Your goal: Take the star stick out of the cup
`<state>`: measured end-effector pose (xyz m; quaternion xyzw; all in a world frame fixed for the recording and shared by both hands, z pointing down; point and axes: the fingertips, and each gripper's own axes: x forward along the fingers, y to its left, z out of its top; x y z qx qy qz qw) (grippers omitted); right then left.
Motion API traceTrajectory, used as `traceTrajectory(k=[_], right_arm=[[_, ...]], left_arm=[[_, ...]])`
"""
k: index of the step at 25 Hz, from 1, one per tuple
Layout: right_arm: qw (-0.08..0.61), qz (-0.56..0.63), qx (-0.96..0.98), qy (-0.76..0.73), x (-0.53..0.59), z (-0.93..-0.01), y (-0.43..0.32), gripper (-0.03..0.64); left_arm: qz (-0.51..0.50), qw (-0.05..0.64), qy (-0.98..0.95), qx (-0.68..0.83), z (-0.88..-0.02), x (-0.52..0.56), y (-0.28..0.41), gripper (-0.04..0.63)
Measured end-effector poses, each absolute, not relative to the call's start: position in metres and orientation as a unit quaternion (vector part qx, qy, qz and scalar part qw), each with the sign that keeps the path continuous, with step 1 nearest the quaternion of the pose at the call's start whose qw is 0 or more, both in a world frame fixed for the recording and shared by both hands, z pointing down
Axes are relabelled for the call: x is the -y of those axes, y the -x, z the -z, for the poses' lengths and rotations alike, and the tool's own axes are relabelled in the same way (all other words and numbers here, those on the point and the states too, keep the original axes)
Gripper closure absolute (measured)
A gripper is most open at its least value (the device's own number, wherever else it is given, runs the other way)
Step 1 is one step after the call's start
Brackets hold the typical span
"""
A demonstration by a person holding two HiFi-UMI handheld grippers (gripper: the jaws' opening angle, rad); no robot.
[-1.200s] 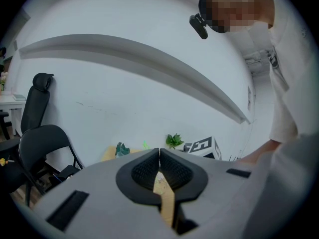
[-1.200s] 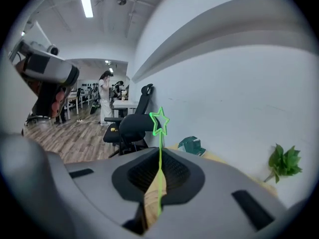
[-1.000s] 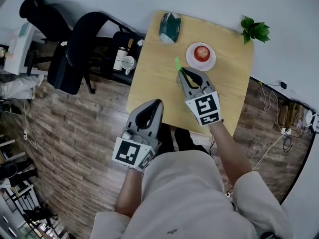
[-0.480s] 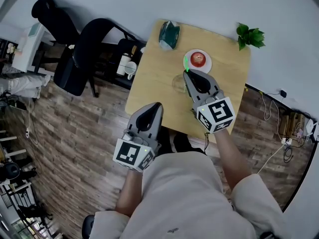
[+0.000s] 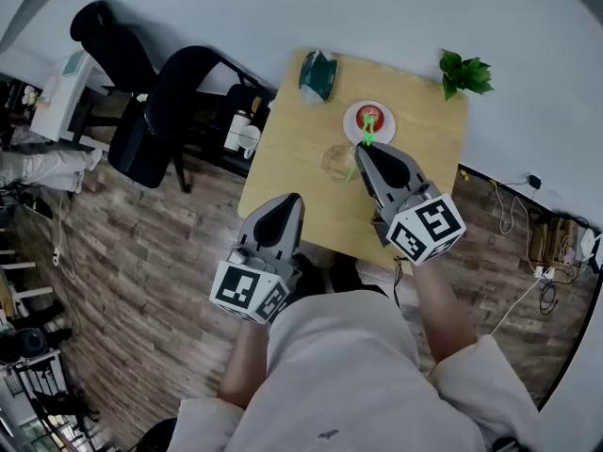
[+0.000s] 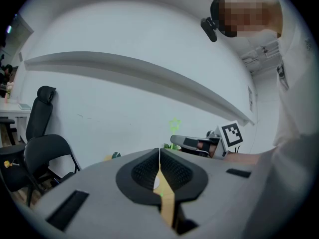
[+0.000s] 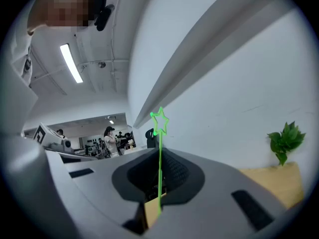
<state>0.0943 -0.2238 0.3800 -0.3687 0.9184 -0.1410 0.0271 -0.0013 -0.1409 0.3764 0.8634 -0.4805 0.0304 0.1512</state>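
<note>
Two grippers are up over the light wooden desk [image 5: 292, 149], and the right gripper [image 5: 362, 150] has the star stick [image 5: 367, 136]. Its ridged black fingers [image 7: 178, 174] are pinched on the thin neon-green shaft, and the hollow five-point star stands above them. The clear glass cup [image 5: 337, 161] sits on the desk just beside those fingertips. The stick's lower end shows as a green sliver by the cup's rim, and I can't tell whether it's clear of the glass. The left gripper [image 5: 293, 199] hangs over the desk's near edge, its fingers pressed together on nothing.

The head view gives the layout: a red apple [image 5: 370, 116] on a round white plate [image 5: 350, 119], a crumpled teal bag [image 5: 318, 72], a leafy green plant [image 5: 464, 72] at the far corner, and black office chairs [image 5: 160, 102] on the plank floor [image 5: 141, 252]. Only the right gripper view shows the shaft running straight up between the fingers. The left gripper view catches the star side-on, near the other gripper's checkered marker cube [image 6: 232, 133].
</note>
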Motion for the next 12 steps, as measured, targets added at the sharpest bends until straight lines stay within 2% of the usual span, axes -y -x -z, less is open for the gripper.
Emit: traceTrajectory(k=[12], right_arm=[[0.057, 0.186, -0.909, 0.37, 0.167, -0.374, -0.074, 0.604]], left_arm=[[-0.026, 0.149, -0.883, 0.443, -0.373, 0.124, 0.015, 0.584]])
